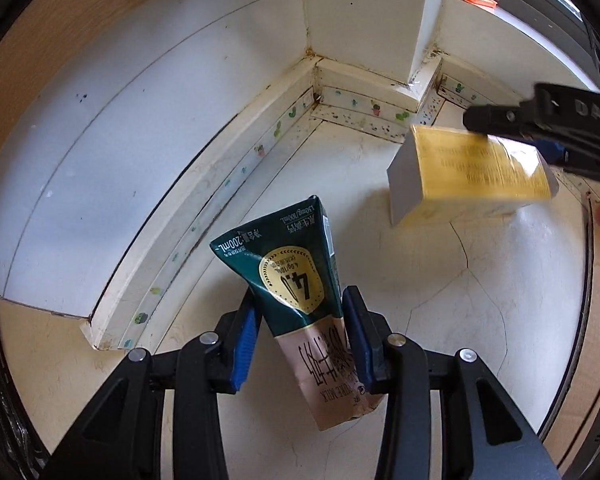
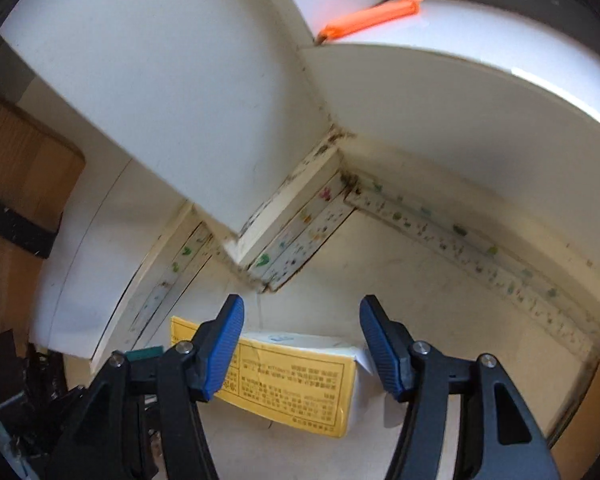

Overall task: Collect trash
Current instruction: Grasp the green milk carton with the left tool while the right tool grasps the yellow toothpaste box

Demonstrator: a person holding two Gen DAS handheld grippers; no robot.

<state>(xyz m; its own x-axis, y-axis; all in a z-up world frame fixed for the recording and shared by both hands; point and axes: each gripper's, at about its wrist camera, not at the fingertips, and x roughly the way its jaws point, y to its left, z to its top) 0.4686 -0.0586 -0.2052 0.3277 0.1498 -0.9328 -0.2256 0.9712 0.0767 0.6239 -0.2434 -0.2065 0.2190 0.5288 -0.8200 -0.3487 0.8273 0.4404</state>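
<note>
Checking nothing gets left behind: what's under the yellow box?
The yellow box lies on the pale floor beneath the open right tongs. Only floor shows around it; anything directly underneath is covered.

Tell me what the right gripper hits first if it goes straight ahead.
Probably the yellow box: it lies just below and between the open right gripper. Depth is unclear, so it might pass over to the floor by the baseboard.
</note>
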